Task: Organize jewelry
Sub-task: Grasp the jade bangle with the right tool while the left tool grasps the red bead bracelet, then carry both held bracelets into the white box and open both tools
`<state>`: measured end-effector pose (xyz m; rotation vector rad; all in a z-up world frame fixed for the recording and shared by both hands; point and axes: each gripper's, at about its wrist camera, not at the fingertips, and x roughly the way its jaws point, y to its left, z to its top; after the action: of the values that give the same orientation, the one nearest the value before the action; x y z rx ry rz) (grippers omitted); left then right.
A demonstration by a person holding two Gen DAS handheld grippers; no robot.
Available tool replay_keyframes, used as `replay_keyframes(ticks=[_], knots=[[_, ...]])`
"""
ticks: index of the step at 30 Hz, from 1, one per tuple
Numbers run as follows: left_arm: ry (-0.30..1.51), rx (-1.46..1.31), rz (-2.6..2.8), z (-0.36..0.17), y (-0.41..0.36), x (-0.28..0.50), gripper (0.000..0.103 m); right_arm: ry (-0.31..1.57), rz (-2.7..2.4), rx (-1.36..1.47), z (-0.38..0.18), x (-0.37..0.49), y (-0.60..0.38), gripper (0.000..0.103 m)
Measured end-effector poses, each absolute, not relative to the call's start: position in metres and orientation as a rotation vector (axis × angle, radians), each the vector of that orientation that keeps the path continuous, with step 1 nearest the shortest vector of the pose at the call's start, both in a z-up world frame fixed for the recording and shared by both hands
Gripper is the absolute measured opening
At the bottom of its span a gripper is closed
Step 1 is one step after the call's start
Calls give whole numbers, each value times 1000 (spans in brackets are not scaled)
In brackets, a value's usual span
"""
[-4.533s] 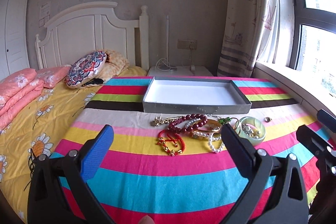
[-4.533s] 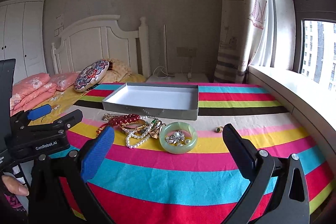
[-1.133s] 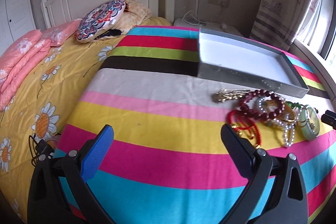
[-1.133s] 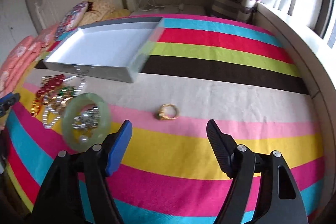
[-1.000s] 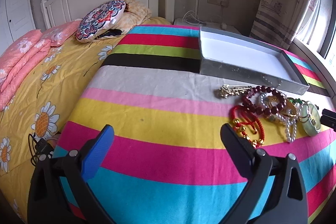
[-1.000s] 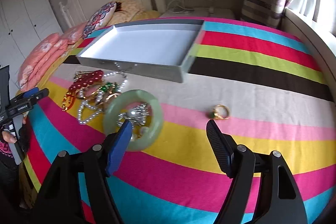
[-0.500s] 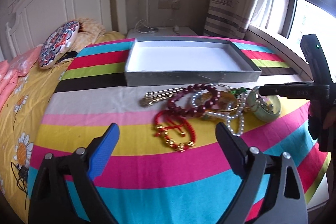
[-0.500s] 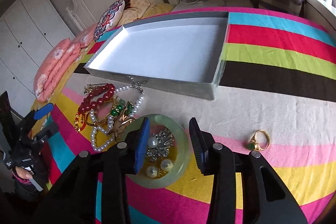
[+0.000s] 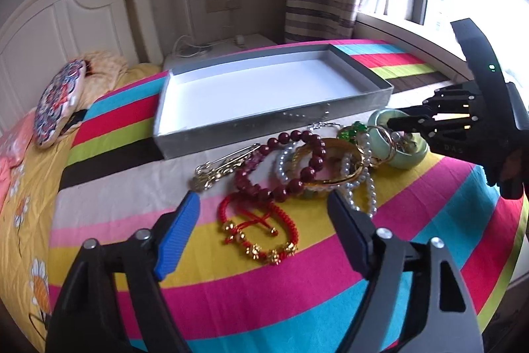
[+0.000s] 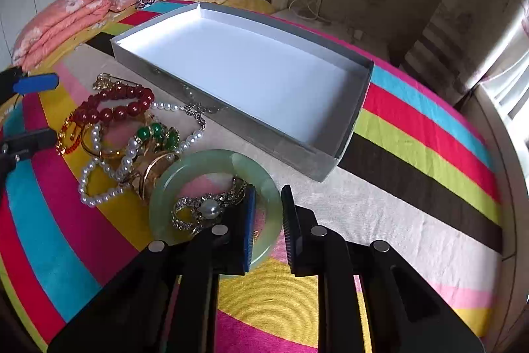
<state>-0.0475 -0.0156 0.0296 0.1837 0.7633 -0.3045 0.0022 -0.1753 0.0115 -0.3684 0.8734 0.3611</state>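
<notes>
While both grippers hang over the striped cloth, we note the gray box as our landmark: shallow, white inside, nothing in it. All the jewelry lies in a heap just in front of the box's near wall, on the cloth.

Right gripper: jaws nearly closed and straddling the rim of the green bangle, blue-padded finger inside the ring, the other outside. A narrow gap shows between the outer pad and the rim, so we cannot say the grip is firm. The bangle lies flat, in front of the box's near right corner. A sparkly brooch with a pearl sits inside the ring.

Left gripper: jaws released, spread wide, holding nothing. It hovers above the red cord bracelet with gold charms, the piece farthest from the box.

Between that bracelet and the box: dark red bead bracelet, gold bangle tangled with it, white pearl strand, gold clasp piece toward the box's left end. Green beads lie between the pearls and the bangle.

Beyond the box: white headboard, patterned cushion.
</notes>
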Motion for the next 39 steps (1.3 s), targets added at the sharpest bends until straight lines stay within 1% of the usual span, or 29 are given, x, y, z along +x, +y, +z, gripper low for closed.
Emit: replay_keyframes(ticks=[1,2,3,4,6,7,9,11,12,13,15,16,20,26,34,39], knots=[[765,202,-317,28,-17,-45,66,843,359,-360,13,-3,-177,16],[768,224,-336,26,-19,-42,62,806,355,-353,16,-10,-180,15],[771,240,-351,24,-21,-40,54,774,345,-353,20,-16,-182,15],[774,258,-367,23,-23,-38,51,743,326,-357,24,-22,-184,15],[770,300,-413,20,-29,-37,48,694,295,-370,31,-34,-184,15],[773,326,-436,18,-34,-36,42,673,283,-381,34,-38,-184,15],[769,385,-448,13,-40,-37,37,637,262,-401,38,-45,-184,15],[756,440,-445,10,-46,-37,28,611,256,-397,43,-49,-187,15],[752,457,-444,9,-47,-36,21,596,245,-403,46,-52,-186,15],[748,465,-445,9,-48,-36,16,577,233,-414,48,-55,-187,15],[736,474,-445,10,-48,-36,14,535,213,-434,54,-61,-186,15],[729,474,-442,11,-48,-36,11,516,205,-440,58,-64,-186,15],[693,441,-418,24,-40,-38,11,454,162,-444,73,-69,-190,15],[652,358,-393,60,-17,-21,11,454,153,-424,88,-55,-195,15],[570,266,-341,126,8,23,11,505,187,-337,97,-7,-189,15],[596,150,-350,136,18,70,11,601,220,-248,87,41,-177,15]])
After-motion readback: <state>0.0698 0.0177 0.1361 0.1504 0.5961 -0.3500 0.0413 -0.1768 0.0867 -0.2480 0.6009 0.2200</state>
